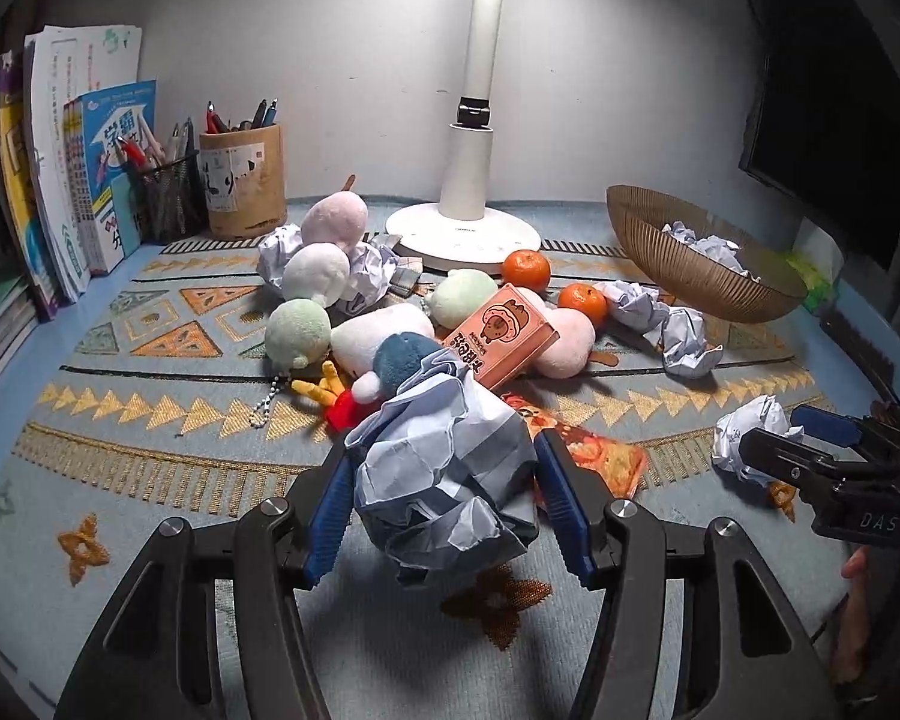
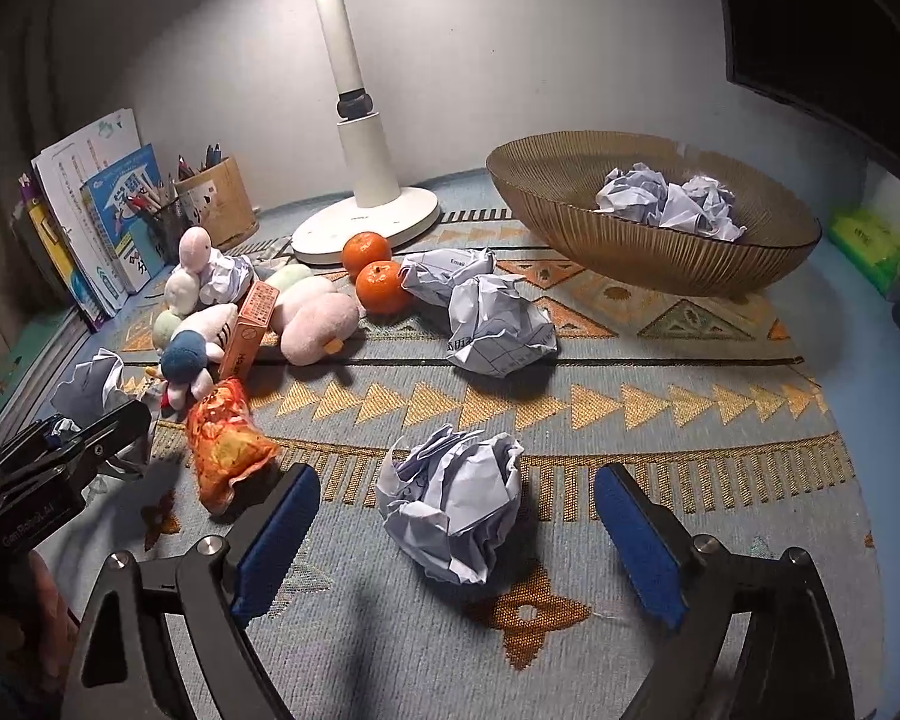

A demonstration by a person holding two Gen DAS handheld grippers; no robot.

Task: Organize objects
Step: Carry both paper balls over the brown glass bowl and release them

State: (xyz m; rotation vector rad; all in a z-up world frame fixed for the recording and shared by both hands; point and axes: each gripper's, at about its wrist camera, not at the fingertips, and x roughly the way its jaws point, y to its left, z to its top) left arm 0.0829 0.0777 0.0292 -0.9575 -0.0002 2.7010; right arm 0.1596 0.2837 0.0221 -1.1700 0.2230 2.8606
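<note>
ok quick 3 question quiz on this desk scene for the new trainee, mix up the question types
1. True or false: the left gripper is closed on a crumpled paper ball.
2. Multiple choice: what lies in the brown ribbed bowl? A) tangerines B) crumpled paper C) plush toys
3. Short answer: how do the right gripper's jaws stand relative to the paper ball on the mat?

Key
1. True; its blue pads press both sides of the ball.
2. B; the two tangerines sit on the mat near the lamp base.
3. Open wide, either side of the ball, not touching it.
</note>
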